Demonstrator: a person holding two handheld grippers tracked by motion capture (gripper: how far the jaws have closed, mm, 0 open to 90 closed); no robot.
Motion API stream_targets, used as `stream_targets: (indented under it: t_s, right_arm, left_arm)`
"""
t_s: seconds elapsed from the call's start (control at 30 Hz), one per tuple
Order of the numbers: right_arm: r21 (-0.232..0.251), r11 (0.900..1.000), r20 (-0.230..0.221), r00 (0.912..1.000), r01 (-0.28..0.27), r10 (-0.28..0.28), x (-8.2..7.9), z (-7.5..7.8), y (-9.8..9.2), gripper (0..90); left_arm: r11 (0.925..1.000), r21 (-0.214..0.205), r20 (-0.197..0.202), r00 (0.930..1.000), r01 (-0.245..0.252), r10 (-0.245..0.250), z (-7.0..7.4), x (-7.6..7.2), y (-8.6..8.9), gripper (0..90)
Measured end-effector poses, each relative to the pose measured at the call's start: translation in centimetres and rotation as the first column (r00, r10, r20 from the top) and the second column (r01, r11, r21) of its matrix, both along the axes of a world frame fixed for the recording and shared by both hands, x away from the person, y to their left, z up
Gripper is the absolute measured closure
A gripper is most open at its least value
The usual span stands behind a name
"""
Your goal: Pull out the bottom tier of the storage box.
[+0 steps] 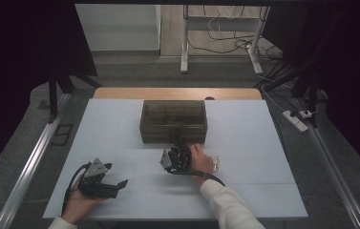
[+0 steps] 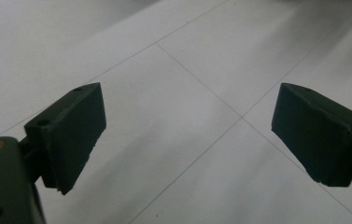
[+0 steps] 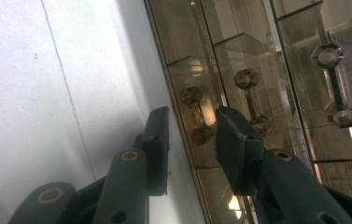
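**Right gripper set at the front of the smoked drawer box**

A smoked, see-through drawer box [image 1: 173,121] was seen standing at the middle of the white table [image 1: 263,157], toward twelve o'clock from the person's hands. In the high view the right gripper [image 1: 176,143] was held at the box's near face, about six o'clock of the box, its jaws pointed at the front wall. The right hand [image 1: 200,161] was wrapped around the gripper's body, with a white sleeve [image 1: 227,205] trailing toward five o'clock.

In the right gripper view the box front [image 3: 257,70] was shown close up, with faceted drawer handles mounted on it. One small handle [image 3: 196,115] was seen in the gap between the two black jaws, and a second handle [image 3: 253,100] lay just past the right-hand jaw, toward two o'clock. The jaws were set narrow, yet whether the pads pressed on the handle could not be told; the handle appeared to lie beyond the pad tips.

The left gripper [image 1: 115,183] was rested low on the table at about eight o'clock from the box, well apart from it, and held by the left hand [image 1: 79,202]. In the left gripper view its jaws were spread wide, with nothing but bare table surface [image 2: 183,116] between them.
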State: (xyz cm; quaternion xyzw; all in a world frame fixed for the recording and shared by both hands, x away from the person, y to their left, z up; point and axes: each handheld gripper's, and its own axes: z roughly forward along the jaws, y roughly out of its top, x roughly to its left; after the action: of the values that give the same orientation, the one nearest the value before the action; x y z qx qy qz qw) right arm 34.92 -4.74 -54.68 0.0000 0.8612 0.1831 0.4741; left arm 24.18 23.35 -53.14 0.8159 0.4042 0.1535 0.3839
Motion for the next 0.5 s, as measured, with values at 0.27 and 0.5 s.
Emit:
stream_targets:
  t_s: [0.27, 0.5]
  right_arm:
    - [-0.01, 0.9999, 0.009, 0.9999, 0.007, -0.007, 0.17, -0.02, 0.12, 66.7]
    - [-0.012, 0.9999, 0.013, 0.9999, 0.004, -0.004, 0.43, -0.15, 0.16, 69.1]
  left_arm:
    - [1.0, 0.003, 0.0, 1.0, 0.001, -0.001, -0.01, 0.0, 0.0, 9.9]
    - [1.0, 0.004, 0.001, 1.0, 0.001, -0.001, -0.02, -0.02, -0.01, 10.0]
